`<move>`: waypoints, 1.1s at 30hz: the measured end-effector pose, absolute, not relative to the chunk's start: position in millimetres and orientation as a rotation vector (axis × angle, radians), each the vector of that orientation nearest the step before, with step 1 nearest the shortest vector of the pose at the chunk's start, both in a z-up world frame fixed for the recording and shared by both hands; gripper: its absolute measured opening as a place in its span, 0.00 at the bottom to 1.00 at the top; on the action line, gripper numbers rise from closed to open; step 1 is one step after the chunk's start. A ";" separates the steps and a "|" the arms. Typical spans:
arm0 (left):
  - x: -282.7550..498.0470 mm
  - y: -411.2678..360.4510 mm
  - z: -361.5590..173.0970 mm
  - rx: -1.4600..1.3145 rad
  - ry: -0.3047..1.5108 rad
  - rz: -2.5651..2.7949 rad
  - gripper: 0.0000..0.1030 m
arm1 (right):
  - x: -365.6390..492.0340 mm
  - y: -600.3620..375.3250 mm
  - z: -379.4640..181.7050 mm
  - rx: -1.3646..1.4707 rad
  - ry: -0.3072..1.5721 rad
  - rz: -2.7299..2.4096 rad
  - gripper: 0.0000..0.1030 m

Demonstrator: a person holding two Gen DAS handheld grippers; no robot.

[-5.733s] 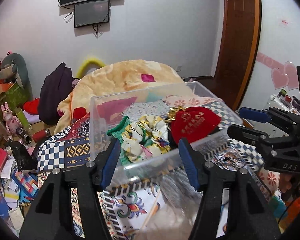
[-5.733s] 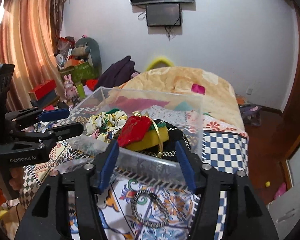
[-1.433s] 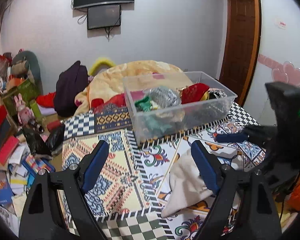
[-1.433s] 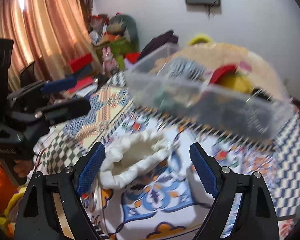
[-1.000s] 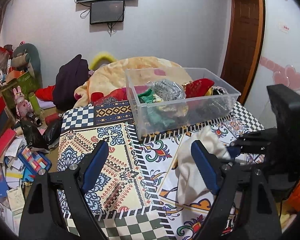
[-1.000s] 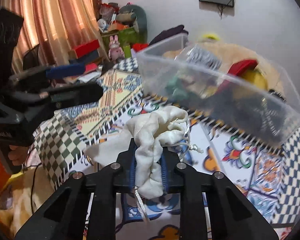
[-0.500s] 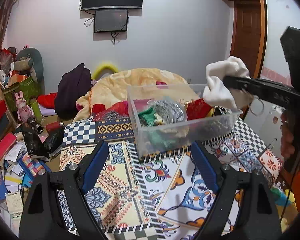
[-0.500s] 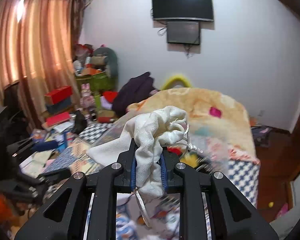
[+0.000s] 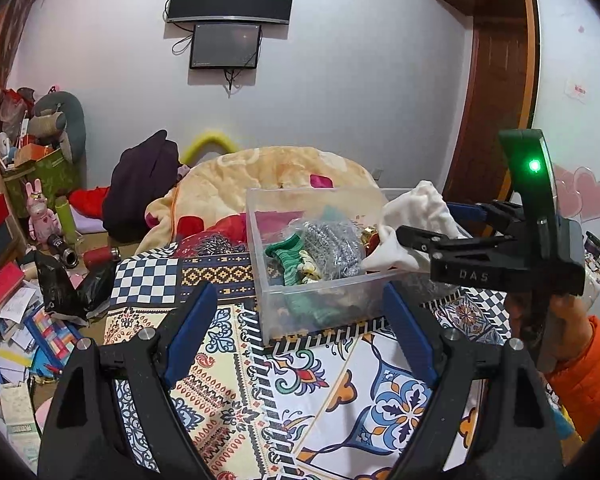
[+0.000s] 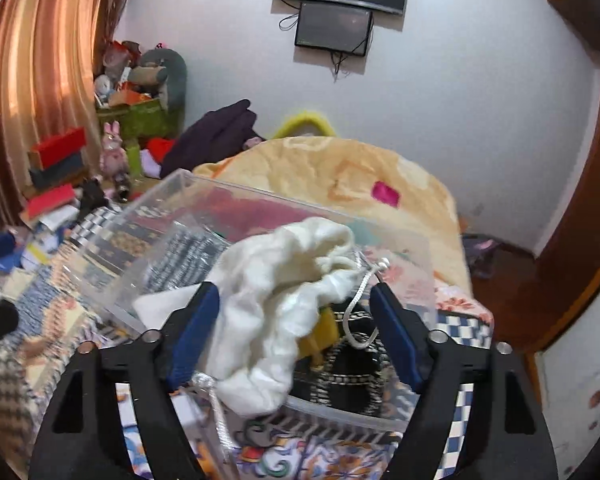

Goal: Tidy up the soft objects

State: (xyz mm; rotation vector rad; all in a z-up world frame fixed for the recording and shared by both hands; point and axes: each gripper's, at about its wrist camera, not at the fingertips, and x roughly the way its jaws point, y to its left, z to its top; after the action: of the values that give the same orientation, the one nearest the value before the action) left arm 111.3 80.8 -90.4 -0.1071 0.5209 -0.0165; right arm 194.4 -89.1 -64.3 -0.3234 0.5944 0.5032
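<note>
A white drawstring pouch (image 10: 284, 300) hangs between the wide-open fingers of my right gripper (image 10: 296, 332), over the near right end of the clear plastic bin (image 10: 148, 208); it also shows in the left wrist view (image 9: 412, 228). The bin (image 9: 320, 296) holds a green knit piece (image 9: 288, 256), a silver mesh bag (image 9: 332, 244) and a black patterned item (image 10: 352, 376). My left gripper (image 9: 300, 332) is open and empty, above the patterned cloth in front of the bin. My right gripper (image 9: 432, 224) reaches in over the bin's right end.
The bin stands on a patterned tablecloth (image 9: 340, 392). Behind it lies a yellow blanket (image 9: 260, 176) and a dark garment (image 9: 140, 184). Clutter of boxes, toys and papers (image 9: 24, 280) fills the left floor. A wooden door (image 9: 496, 92) is at the right.
My right gripper, shut on the white pouch half a second ago, has opened over the bin and the pouch sags loose between the fingers. The left gripper stays open and moved little.
</note>
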 end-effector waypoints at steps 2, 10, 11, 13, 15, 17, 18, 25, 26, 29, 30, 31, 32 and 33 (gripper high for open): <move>111.4 78.6 -89.7 -0.099 0.518 -0.015 0.82 | 191.5 -94.1 -60.1 -0.328 0.586 0.498 0.77; 105.8 70.0 -67.5 -0.097 0.454 -0.024 0.82 | 161.7 -128.1 -17.5 -0.241 0.504 0.525 0.78; 104.7 68.6 -62.9 -0.097 0.443 -0.024 0.82 | 158.5 -132.2 -10.9 -0.222 0.493 0.538 0.78; 100.6 65.5 -50.6 -0.096 0.409 -0.022 0.82 | 148.4 -141.1 3.9 -0.185 0.463 0.566 0.79; 95.4 61.5 -36.3 -0.096 0.371 -0.029 0.82 | 135.2 -149.8 18.1 -0.157 0.425 0.584 0.81; 90.1 57.0 -23.0 -0.094 0.338 -0.035 0.82 | 121.4 -156.3 32.4 -0.138 0.379 0.593 0.86; 86.5 54.4 -15.4 -0.091 0.319 -0.038 0.82 | 115.7 -159.3 38.0 -0.130 0.359 0.595 0.86; 58.7 36.4 28.0 -0.061 0.205 -0.053 0.91 | 81.7 -172.7 68.6 -0.072 0.241 0.610 0.97; 55.6 34.2 31.1 -0.056 0.194 -0.052 0.93 | 78.4 -174.6 72.1 -0.061 0.225 0.609 0.99; 42.4 26.2 41.8 -0.030 0.152 -0.046 0.97 | 71.1 -177.9 78.2 -0.046 0.191 0.599 1.00; 40.1 24.9 43.7 -0.026 0.147 -0.047 0.98 | 69.8 -178.1 79.0 -0.043 0.184 0.597 1.00; 38.0 23.8 45.5 -0.025 0.145 -0.049 0.99 | 68.2 -178.4 80.3 -0.040 0.179 0.598 1.00; 36.4 22.9 47.0 -0.025 0.143 -0.051 0.99 | 67.3 -177.8 79.9 -0.037 0.178 0.599 1.00; 34.9 22.3 48.2 -0.028 0.142 -0.055 1.00 | 65.6 -178.5 80.0 -0.035 0.176 0.599 1.00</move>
State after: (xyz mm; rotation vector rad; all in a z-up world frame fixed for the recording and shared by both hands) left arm 34.9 22.3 48.2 -0.0282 0.1425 -0.0545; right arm 65.6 -178.5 80.0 -0.0351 0.1764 0.5988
